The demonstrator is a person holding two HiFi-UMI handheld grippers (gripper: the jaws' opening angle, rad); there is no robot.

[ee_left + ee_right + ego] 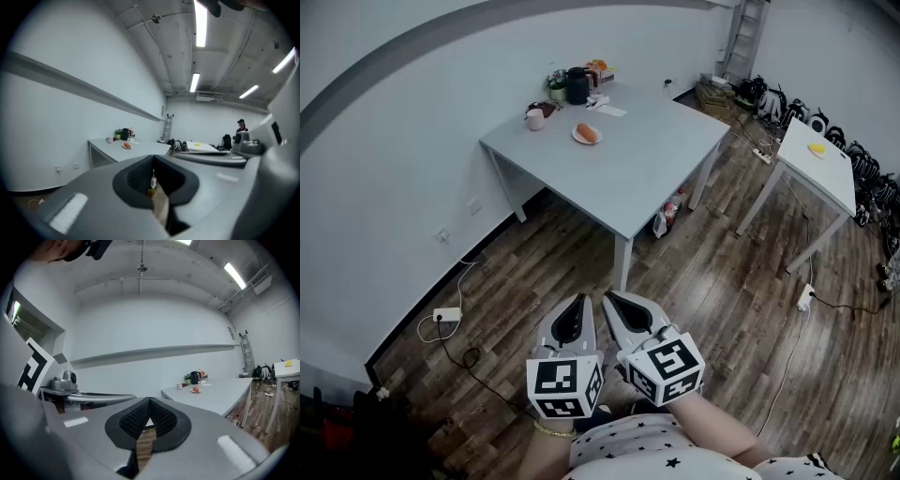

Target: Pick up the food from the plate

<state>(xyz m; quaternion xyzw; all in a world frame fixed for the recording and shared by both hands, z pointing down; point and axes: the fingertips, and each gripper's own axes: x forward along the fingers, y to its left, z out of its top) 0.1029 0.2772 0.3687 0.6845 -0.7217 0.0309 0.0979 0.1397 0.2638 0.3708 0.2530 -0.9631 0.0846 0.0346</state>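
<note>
An orange piece of food [588, 132] lies on a small white plate [578, 139] near the far side of the grey table [656, 159]. It also shows far off as the food [126, 145] in the left gripper view and the food [196, 389] in the right gripper view. My left gripper [578, 302] and right gripper [610, 298] hang side by side close to my body, over the wooden floor and well short of the table. Both are shut with nothing between the jaws, seen too at the left gripper [153, 165] and right gripper [149, 402].
A black kettle [577, 85], a mug [535, 119] and small items stand at the table's far corner. A white table [816, 169] with a yellow thing [817, 148] stands at right. Cables and a power strip [445, 315] lie on the floor. A person [241, 126] stands far back.
</note>
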